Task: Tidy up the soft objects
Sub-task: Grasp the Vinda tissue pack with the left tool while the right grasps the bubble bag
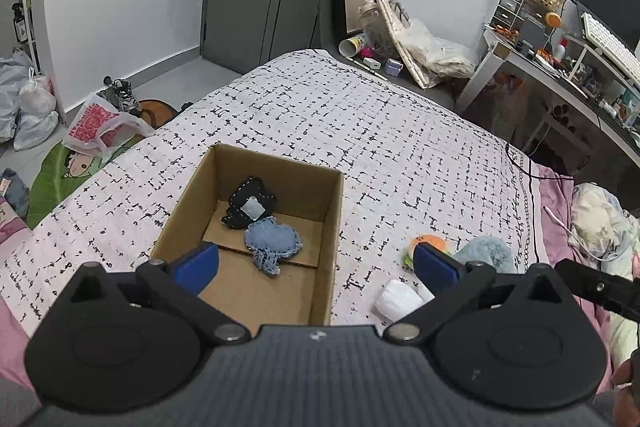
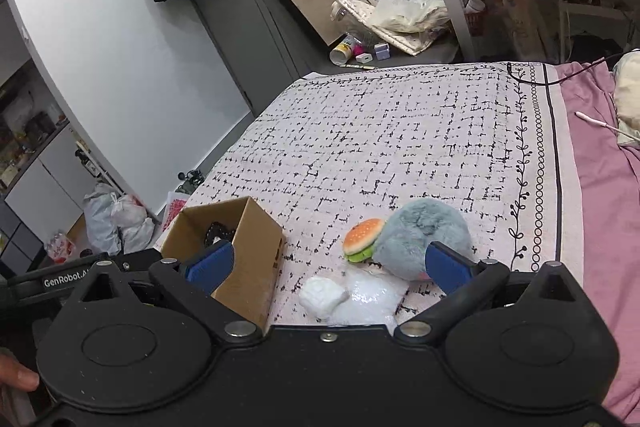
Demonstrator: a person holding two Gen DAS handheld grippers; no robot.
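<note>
Left wrist view: the left hand-held gripper (image 1: 316,261) is spread wide and empty above the open brown cardboard box (image 1: 334,223) on the bed, where a black stitched fabric pad (image 1: 250,203) and a blue denim heart (image 1: 274,239) lie.

Right wrist view: the right hand-held gripper (image 2: 330,263), also spread and empty, faces the grey-blue furry plush ball (image 2: 420,231), the small burger toy (image 2: 363,239) and the white soft block (image 2: 322,295). Best to centre on one toy, close gently, then lift clear of the box wall.

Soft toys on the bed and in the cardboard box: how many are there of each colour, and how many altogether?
Black: 1, the black patch toy, in the cardboard box
Blue denim: 1, the denim heart, in the box
Grey-blue: 1, the fluffy plush, on the bed
Orange and green: 1, the burger toy, on the bed
White: 1, the white soft block, on the bed
Total: 5
</note>
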